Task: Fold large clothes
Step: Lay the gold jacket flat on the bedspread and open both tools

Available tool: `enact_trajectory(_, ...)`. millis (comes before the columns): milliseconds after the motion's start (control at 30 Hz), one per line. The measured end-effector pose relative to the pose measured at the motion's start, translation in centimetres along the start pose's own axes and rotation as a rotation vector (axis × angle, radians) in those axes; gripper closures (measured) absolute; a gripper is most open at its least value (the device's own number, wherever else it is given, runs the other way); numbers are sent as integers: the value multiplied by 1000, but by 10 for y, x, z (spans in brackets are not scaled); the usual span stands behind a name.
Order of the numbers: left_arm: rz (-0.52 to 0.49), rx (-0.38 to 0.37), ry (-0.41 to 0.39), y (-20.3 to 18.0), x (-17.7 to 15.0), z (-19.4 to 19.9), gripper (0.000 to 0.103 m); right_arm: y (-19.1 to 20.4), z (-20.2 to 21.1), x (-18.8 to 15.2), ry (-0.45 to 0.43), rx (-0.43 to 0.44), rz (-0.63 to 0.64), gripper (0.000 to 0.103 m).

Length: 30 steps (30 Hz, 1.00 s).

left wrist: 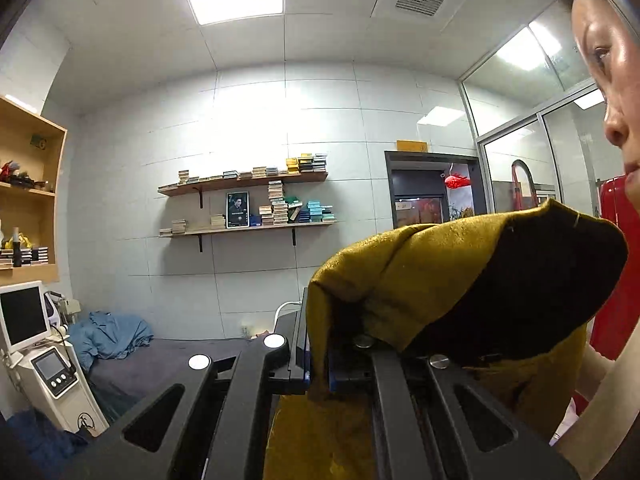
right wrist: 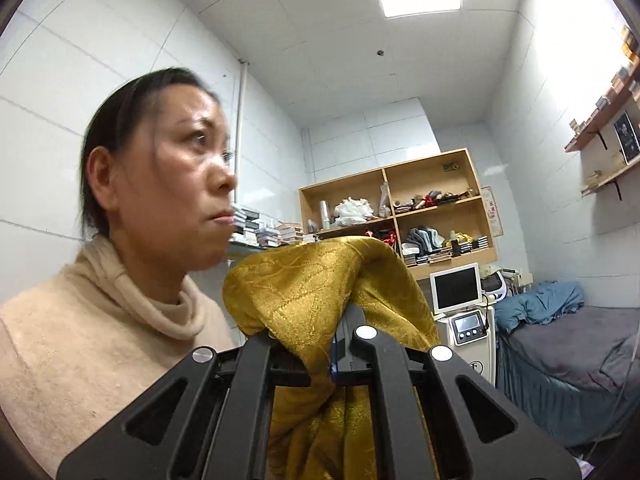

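Observation:
A mustard-yellow garment (left wrist: 420, 272) with a dark inner side is held up in the air. My left gripper (left wrist: 318, 364) is shut on a bunched edge of it, and cloth drapes over the right finger and hangs below. In the right wrist view the same yellow garment (right wrist: 304, 292) has a shiny woven pattern. My right gripper (right wrist: 320, 368) is shut on a fold of it, with cloth bulging above the fingers and hanging down between them. Both grippers point upward, near the person's face.
A grey bed (right wrist: 568, 352) with a heap of blue cloth (left wrist: 112, 336) lies low in both views. A white machine with a screen (right wrist: 460, 312) stands beside it. Wooden shelves (right wrist: 400, 204) and wall shelves (left wrist: 248, 204) line the walls. The person (right wrist: 120, 280) is close.

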<state>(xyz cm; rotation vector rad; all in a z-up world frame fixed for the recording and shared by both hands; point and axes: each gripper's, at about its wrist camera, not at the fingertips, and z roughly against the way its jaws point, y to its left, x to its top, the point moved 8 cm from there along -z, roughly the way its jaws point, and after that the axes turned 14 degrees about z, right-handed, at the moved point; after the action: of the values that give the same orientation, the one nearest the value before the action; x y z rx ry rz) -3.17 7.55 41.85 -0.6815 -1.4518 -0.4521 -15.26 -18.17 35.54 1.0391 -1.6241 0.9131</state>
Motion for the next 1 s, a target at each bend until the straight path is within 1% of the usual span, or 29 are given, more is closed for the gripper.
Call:
enact_trajectory(67, 21, 39, 50, 11, -11, -29, 98, -30, 1, -12, 7, -77, -62, 98)
enact_trajectory(100, 30, 71, 82, 22, -21, -45, 98, -47, 3, -22, 22, -137, -105, 98)
enact_trajectory(167, 67, 152, 195, 57, -56, -92, 98, -99, 9, -59, 107, -310, -249, 97)
enact_trajectory(200, 86, 201, 243, 74, -77, -110, 97, -125, 16, -84, 150, -419, -345, 97)
enact_trajectory(233, 136, 230, 308, 91, -110, -136, 94, -154, 26, -120, 232, -561, -432, 97)
enact_trajectory(267, 169, 235, 342, 104, -131, -148, 81, -174, 36, -153, 327, -698, -466, 96)
enact_trajectory(300, 186, 285, 391, 120, -169, -170, 69, -192, 45, -186, 423, -822, -491, 93)
enact_trajectory(333, 177, 339, 439, 134, -196, -185, 38, -208, 57, -228, 551, -957, -517, 89)
enact_trajectory(367, 164, 395, 491, 145, -227, -199, 27, -216, 68, -254, 609, -1021, -545, 80)
enact_trajectory(400, 150, 448, 540, 156, -262, -210, 29, -226, 83, -294, 652, -1105, -627, 59)
enact_trajectory(433, 145, 472, 608, 164, -295, -218, 29, -230, 95, -318, 683, -1163, -689, 47)
enact_trajectory(467, 150, 473, 675, 168, -324, -220, 28, -231, 108, -347, 732, -1218, -771, 33)
enact_trajectory(500, 146, 495, 735, 171, -357, -221, 28, -226, 119, -383, 761, -1256, -882, 33)
enact_trajectory(533, 136, 521, 763, 172, -376, -217, 28, -218, 127, -402, 755, -1276, -935, 33)
enact_trajectory(567, 144, 544, 811, 174, -400, -210, 28, -207, 131, -423, 769, -1290, -979, 33)
enact_trajectory(600, 178, 548, 870, 178, -424, -201, 28, -196, 131, -442, 818, -1286, -1002, 33)
enact_trajectory(633, 195, 547, 920, 180, -446, -191, 28, -184, 129, -454, 861, -1280, -1012, 33)
enact_trajectory(667, 180, 559, 950, 183, -461, -179, 27, -172, 127, -465, 896, -1275, -1019, 33)
enact_trajectory(733, 136, 599, 1001, 186, -482, -151, 25, -145, 123, -485, 958, -1249, -1032, 33)
enact_trajectory(800, 117, 631, 1036, 185, -494, -125, 24, -128, 122, -506, 1026, -1224, -1021, 33)
enact_trajectory(900, 193, 662, 1084, 202, -513, -93, 20, -108, 124, -519, 1084, -1207, -991, 33)
enact_trajectory(1000, 233, 718, 1106, 214, -521, -65, 19, -96, 120, -526, 1130, -1184, -956, 30)
